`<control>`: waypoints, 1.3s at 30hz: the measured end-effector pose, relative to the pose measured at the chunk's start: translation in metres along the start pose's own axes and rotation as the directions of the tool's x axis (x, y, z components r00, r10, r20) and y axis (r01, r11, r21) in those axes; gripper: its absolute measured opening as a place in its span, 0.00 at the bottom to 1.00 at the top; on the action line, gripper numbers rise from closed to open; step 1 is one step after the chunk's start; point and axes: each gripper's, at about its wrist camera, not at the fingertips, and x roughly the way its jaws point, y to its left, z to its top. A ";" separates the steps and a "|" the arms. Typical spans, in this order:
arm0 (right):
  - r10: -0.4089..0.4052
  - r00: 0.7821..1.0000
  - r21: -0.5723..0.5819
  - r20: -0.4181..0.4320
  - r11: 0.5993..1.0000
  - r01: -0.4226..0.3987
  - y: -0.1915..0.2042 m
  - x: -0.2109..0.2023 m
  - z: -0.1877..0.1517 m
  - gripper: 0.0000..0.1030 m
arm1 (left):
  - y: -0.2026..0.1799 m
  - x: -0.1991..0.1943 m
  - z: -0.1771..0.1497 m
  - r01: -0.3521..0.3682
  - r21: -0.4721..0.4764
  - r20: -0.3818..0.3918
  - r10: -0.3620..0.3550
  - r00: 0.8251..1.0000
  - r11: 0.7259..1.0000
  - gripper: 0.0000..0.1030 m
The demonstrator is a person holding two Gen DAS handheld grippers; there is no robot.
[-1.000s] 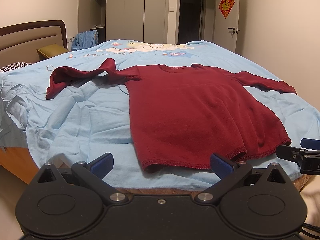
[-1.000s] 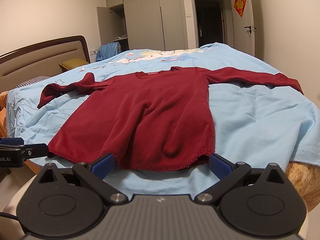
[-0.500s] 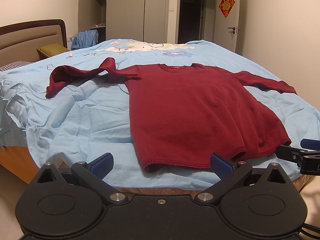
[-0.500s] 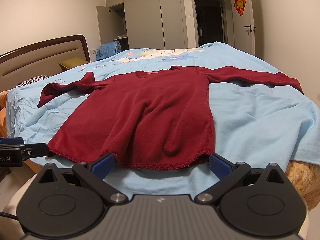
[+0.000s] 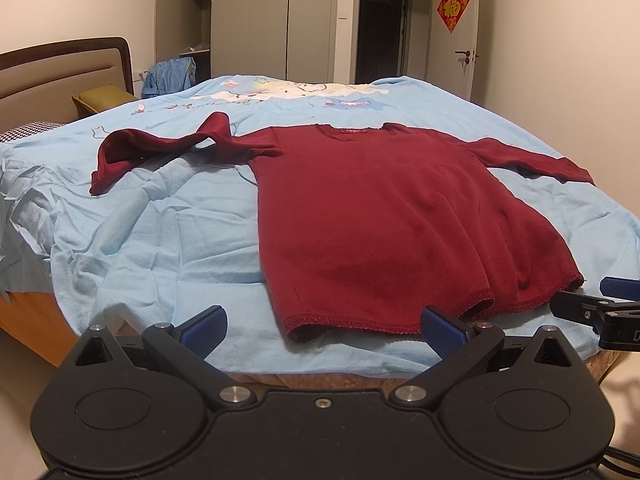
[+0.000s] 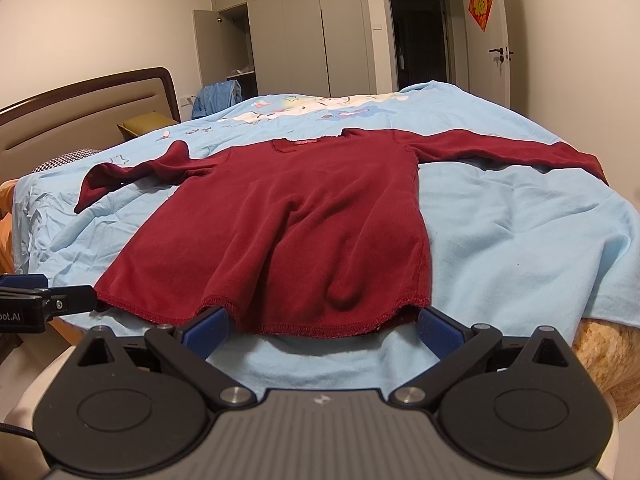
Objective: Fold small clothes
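Observation:
A dark red long-sleeved top (image 5: 384,216) lies flat, front up, on a light blue bedsheet (image 5: 168,232), hem towards me, both sleeves spread out. It also shows in the right wrist view (image 6: 288,224). My left gripper (image 5: 324,326) is open and empty just short of the hem's left corner. My right gripper (image 6: 322,326) is open and empty, its fingers straddling the right part of the hem. Each gripper's tip shows at the edge of the other's view.
The bed's near edge (image 5: 320,378) runs just under the hem. A headboard (image 5: 60,68) and pillows stand at the left. Wardrobes (image 5: 280,20) and a dark doorway (image 5: 380,32) are at the back. The left sleeve (image 5: 160,148) is crumpled.
Both grippers have crept slightly closer to the hem. The top has not moved.

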 end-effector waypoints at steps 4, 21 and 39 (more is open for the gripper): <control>0.001 1.000 0.003 -0.009 1.000 -0.001 -0.001 0.002 0.000 1.00 | -0.001 0.003 0.003 -0.001 0.004 -0.014 0.001 1.000 1.000 0.99; 0.003 0.998 0.019 -0.055 1.000 -0.002 -0.006 0.015 0.002 1.00 | -0.002 0.021 0.007 0.004 0.014 -0.093 -0.003 0.996 1.000 0.99; -0.003 1.000 0.057 0.014 0.998 0.003 -0.014 0.034 0.017 1.00 | 0.004 0.056 0.045 0.041 -0.054 -0.169 -0.050 0.984 0.998 0.99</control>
